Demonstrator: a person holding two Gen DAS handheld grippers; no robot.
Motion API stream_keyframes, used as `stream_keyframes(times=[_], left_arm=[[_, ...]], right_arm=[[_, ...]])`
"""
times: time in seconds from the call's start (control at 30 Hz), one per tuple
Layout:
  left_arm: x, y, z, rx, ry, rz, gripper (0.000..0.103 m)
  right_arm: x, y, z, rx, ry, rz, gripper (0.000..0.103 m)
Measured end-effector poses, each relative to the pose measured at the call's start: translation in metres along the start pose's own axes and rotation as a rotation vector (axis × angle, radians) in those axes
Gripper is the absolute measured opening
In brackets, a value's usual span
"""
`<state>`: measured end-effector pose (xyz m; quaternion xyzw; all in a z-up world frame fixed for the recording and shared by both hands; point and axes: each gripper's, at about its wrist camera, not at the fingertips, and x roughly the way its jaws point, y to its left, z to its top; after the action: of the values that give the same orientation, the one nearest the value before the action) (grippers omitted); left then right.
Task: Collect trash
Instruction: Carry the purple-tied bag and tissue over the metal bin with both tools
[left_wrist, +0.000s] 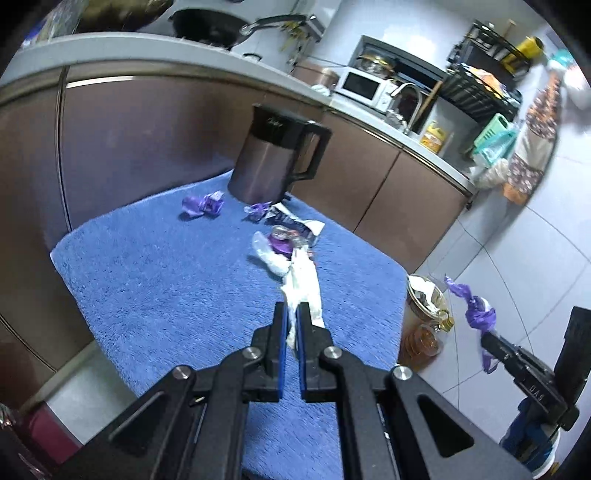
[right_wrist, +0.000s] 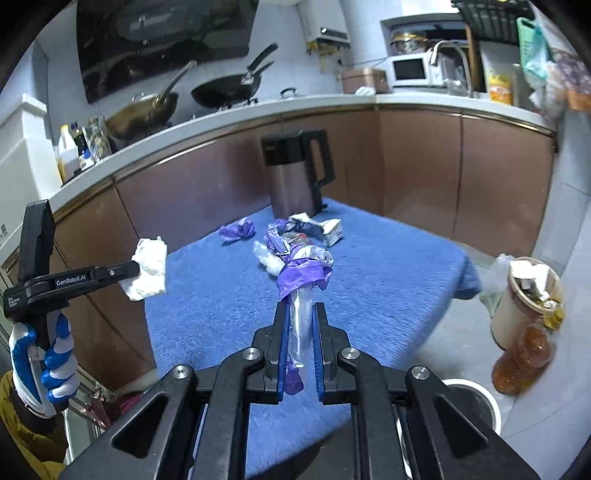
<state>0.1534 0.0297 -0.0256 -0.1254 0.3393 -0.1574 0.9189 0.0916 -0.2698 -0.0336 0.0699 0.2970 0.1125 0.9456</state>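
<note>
The left gripper has its 2 blue-padded jaws closed tight on a crumpled white paper tissue, which hangs above the fuzzy blue mat; from the right wrist view the same left gripper shows side-on, the white tissue bunched at its tip and well off the mat's left edge, with the person's blue-and-white gloved hand on the handle. The right gripper is clamped on a twisted purple-and-clear plastic wrapper, held above the mat; in the left wrist view that right gripper sits at the far right with the purple wrapper sticking up from it. Left on the mat are a small purple wrapper, a heap of clear plastic and purple foil scraps and a torn white-and-blue carton, all close in front of a grey metal kettle with a black handle. Beside the mat's right edge, on the tiled floor, stands a cream-coloured trash bin with paper scraps in it, and an amber bottle touches its front.
</note>
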Motion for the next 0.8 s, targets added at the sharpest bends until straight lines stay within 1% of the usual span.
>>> stream_keyframes(times=[0.07, 0.17, 0.23, 0.37, 0.63, 0.8], left_arm=[[-0.006, -0.017, -0.005, 0.034, -0.008, -0.007, 0.004], [-0.009, -0.046, -0.014, 0.095, -0.012, -0.020, 0.004], [-0.009, -0.063, -0.019, 0.128, -0.007, -0.031, 0.004], [-0.001, -0.106, -0.033, 0.227, 0.012, -0.053, 0.004], [0.026, -0.172, -0.059, 0.381, 0.062, -0.098, 0.004], [0.045, -0.202, -0.071, 0.453, 0.089, -0.117, 0.004]], right_arm=[[-0.018, -0.007, -0.006, 0.006, -0.018, -0.026, 0.012], [-0.035, -0.018, -0.015, 0.020, -0.034, -0.055, 0.012], [-0.047, -0.028, -0.022, 0.038, -0.044, -0.077, 0.012], [-0.065, -0.050, -0.036, 0.073, -0.056, -0.129, 0.012], [-0.072, -0.096, -0.061, 0.161, -0.049, -0.201, 0.012], [-0.069, -0.124, -0.075, 0.223, -0.034, -0.222, 0.012]])
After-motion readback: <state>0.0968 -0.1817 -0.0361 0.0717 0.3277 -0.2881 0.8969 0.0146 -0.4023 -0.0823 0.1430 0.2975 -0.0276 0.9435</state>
